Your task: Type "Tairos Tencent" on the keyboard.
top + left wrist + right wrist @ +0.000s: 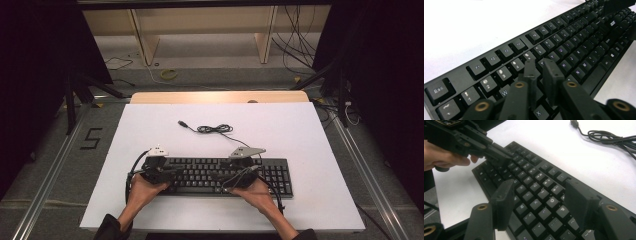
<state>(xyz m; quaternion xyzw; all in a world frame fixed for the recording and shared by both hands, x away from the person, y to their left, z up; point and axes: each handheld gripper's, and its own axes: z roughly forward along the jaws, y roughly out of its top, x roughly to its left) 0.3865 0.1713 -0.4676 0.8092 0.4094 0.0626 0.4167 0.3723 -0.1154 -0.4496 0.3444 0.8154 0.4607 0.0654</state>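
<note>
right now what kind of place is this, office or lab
Most likely a lab recording setup: a keyboard on a white board, dark curtains either side, and loose cables on the floor behind.

White table (310, 200): keyboard (280, 175), cable (215, 129).

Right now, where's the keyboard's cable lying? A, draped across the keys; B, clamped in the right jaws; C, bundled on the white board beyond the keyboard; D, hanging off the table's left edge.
C: the cable lies coiled on the white board beyond the keyboard, clear of both grippers.
</note>
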